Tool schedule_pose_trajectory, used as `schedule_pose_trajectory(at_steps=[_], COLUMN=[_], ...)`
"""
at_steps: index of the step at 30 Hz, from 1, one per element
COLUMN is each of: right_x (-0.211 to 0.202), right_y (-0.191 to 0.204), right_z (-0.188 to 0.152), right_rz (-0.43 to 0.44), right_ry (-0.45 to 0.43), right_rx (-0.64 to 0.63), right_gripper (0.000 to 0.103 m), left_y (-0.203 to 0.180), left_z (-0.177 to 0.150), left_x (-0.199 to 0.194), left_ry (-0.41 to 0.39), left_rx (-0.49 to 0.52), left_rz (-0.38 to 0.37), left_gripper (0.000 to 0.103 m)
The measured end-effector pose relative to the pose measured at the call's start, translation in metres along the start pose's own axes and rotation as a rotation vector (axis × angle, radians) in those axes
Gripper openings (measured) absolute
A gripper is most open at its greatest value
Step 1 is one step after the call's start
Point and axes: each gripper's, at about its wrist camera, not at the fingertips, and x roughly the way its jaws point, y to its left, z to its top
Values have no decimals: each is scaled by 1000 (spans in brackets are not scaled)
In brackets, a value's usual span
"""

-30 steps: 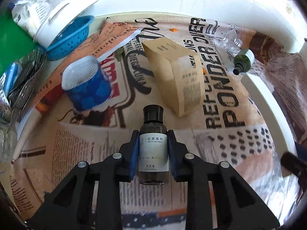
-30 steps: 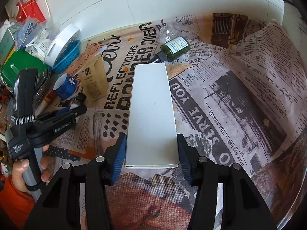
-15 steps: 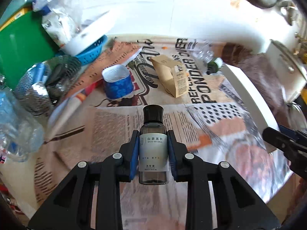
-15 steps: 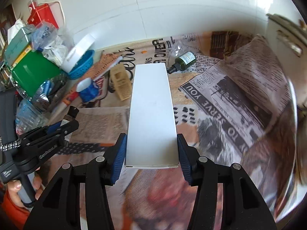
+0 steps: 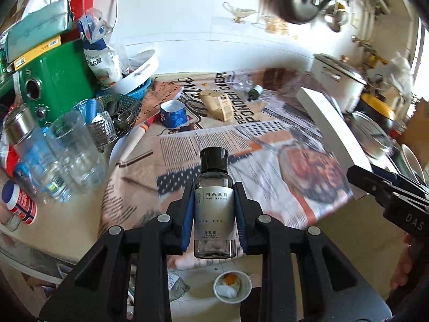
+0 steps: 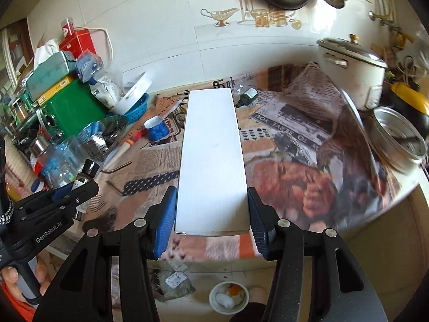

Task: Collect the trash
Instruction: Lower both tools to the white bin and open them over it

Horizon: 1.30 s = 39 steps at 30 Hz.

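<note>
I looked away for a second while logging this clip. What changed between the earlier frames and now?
Both grippers pulled back and up from the table: the newspaper-covered table now looks farther off, and the floor with a small bowl has come into view. The left gripper stays shut on the small bottle, the right gripper on the white box. The blue cup, brown bag and green bottle lie unmoved.

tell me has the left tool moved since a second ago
Yes. The left tool, gripping the bottle, pulled back from the brown box, which looks farther away.
</note>
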Motion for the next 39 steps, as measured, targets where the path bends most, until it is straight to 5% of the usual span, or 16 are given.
schedule_pose_trajectory(at_steps=[8, 15, 29, 39], right_x=[-34, -31, 36, 134], right_y=[19, 18, -40, -88], right_z=[-45, -89, -188, -281], right_rz=[-23, 14, 84, 64], right_ry=[76, 181, 414, 571], right_rx=[16, -2, -64, -77], right_gripper=[48, 48, 48, 48], left_y=[0, -9, -48, -53], left_z=[-49, -94, -220, -317], left_x=[-31, -15, 78, 185], left_ry=[73, 166, 374, 469], left_rx=[6, -30, -169, -237], left_rz=[-35, -33, 44, 32], left_gripper=[27, 27, 27, 27])
